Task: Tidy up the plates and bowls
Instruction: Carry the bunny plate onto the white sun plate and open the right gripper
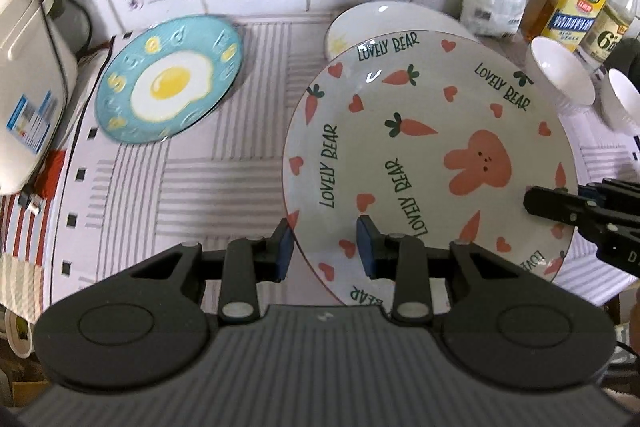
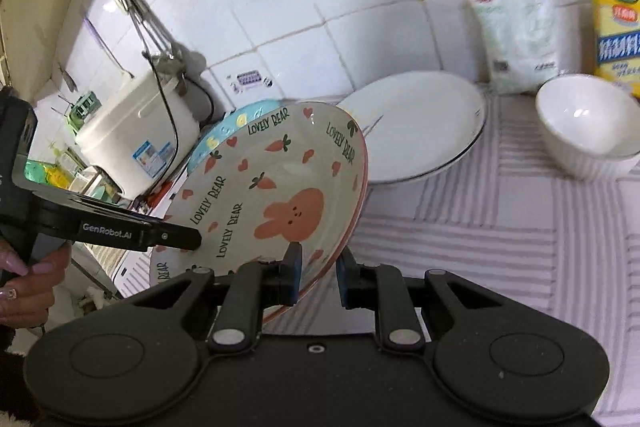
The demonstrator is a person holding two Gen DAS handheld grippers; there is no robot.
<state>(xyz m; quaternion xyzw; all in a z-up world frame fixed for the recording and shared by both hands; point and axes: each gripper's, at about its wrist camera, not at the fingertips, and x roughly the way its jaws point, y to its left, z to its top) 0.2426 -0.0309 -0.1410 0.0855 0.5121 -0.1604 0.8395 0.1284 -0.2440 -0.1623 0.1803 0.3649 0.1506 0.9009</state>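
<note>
A: What sits at the far left?

B: A white rice cooker (image 1: 28, 75) against the tiled wall. Next to it a blue plate (image 1: 170, 79) with a fried-egg picture lies on the striped cloth (image 1: 224, 187).

A: And the middle?

B: The bunny plate (image 1: 424, 155), printed with carrots and hearts, is lifted off the cloth and tilted. The left gripper (image 1: 326, 247) is clamped on its near rim, one pad over and one under.

A: The other gripper?

B: The right gripper (image 2: 318, 269) pinches the opposite rim, jaws nearly closed on the edge.

A: Behind it?

B: A white plate (image 2: 420, 131) on the cloth. Further right stand a white bowl (image 2: 586, 135), a white bag (image 2: 516, 39) and an oil bottle (image 1: 576, 3).
</note>
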